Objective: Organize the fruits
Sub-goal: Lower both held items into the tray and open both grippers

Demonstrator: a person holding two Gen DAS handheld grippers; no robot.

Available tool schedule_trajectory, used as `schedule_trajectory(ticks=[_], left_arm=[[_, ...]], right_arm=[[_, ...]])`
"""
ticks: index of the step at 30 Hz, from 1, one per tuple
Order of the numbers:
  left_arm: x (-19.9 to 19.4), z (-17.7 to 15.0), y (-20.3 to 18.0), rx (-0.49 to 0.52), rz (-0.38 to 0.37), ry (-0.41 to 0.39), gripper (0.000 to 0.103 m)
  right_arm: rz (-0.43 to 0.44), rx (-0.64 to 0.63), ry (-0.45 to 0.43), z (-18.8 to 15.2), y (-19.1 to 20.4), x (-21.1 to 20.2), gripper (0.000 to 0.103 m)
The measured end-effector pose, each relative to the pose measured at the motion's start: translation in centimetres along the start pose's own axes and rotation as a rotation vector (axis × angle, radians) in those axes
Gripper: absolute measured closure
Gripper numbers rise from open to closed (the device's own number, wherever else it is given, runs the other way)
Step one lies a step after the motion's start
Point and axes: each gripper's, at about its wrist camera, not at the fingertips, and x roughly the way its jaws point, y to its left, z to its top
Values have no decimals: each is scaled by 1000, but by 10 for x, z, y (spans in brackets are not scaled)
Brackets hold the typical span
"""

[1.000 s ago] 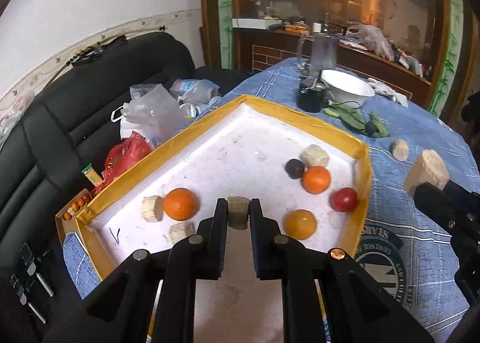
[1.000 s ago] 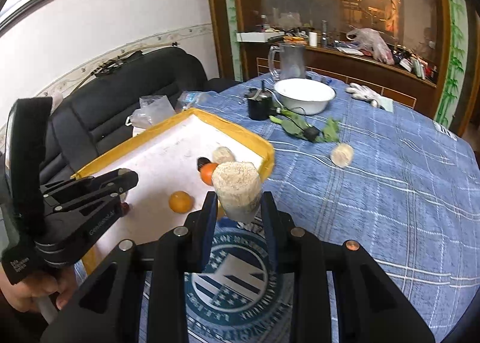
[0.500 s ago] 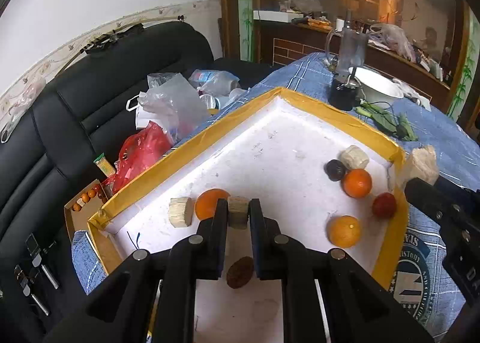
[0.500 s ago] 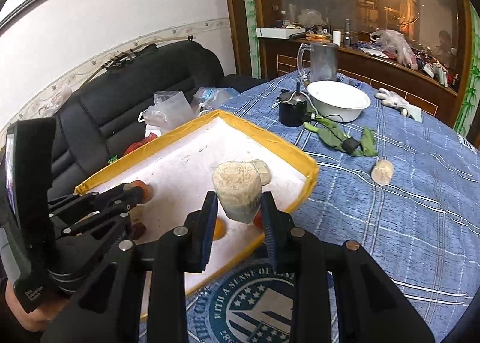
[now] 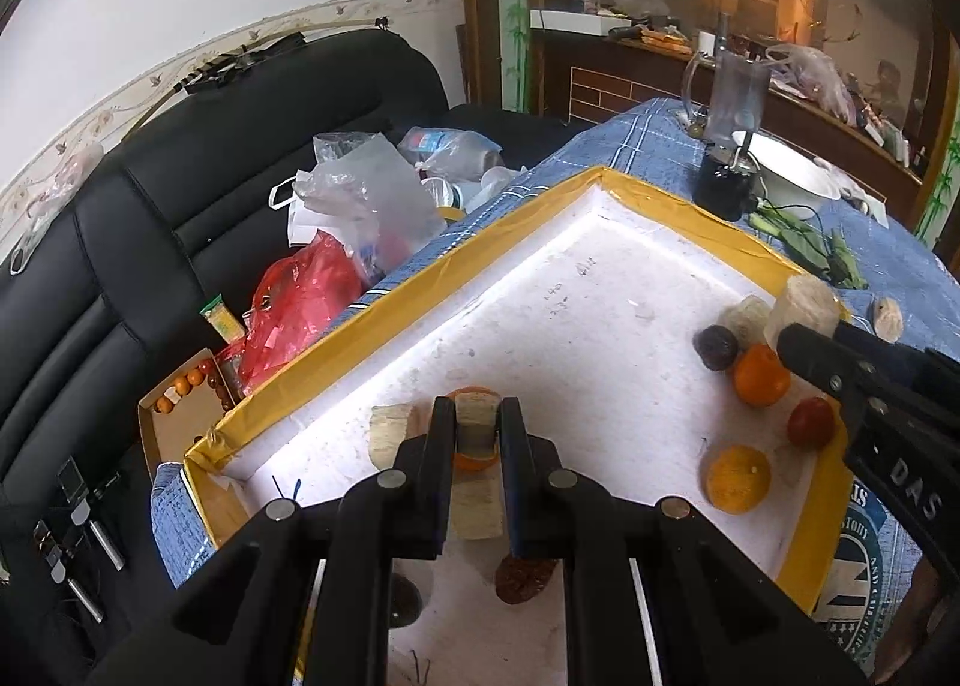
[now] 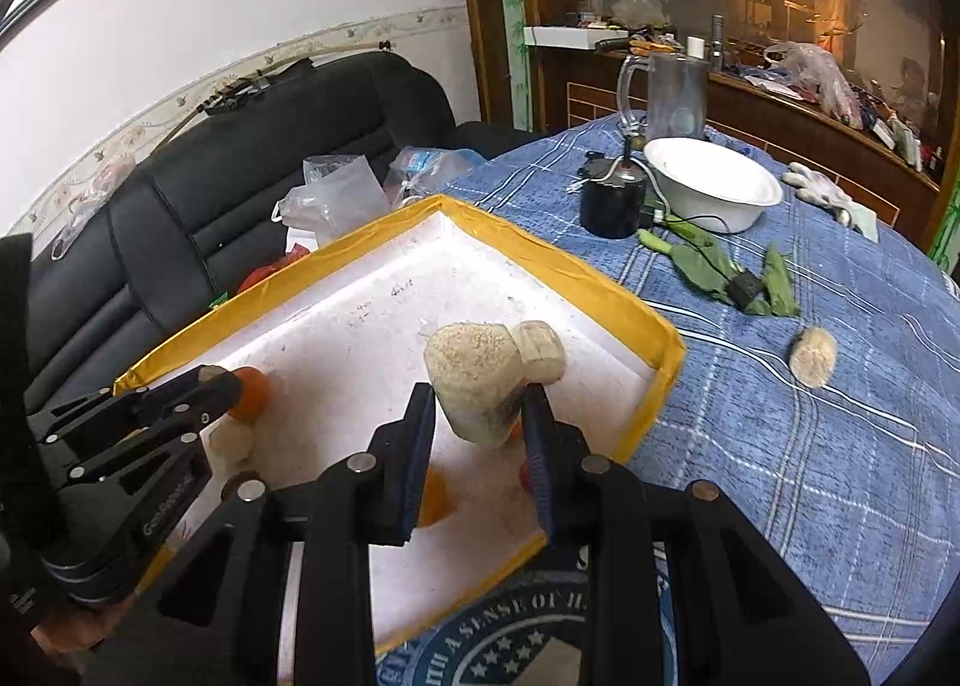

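Both my hands are loaded over the tray. My left gripper is clamped narrow on a small pale chunk, hanging above the near corner where an orange and another pale piece lie. My right gripper is squeezing a bigger pale chunk above the tray's other end, just beside a pale piece lying there. I judge this the placing step: like goes with like. Next I'd lower each chunk beside its match without knocking the round fruit, then let go. One pale piece waits out on the tablecloth.
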Motion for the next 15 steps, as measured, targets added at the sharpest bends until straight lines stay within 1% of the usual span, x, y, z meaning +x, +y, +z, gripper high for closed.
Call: schedule_trajectory(ticks=[9, 15], left_arm=[[3, 3, 3, -10, 10, 0, 91], [5, 7, 4, -21, 10, 1, 91]], right_arm=[[2, -9, 24, 15, 2, 29, 71], [3, -8, 38, 19, 3, 42, 71]])
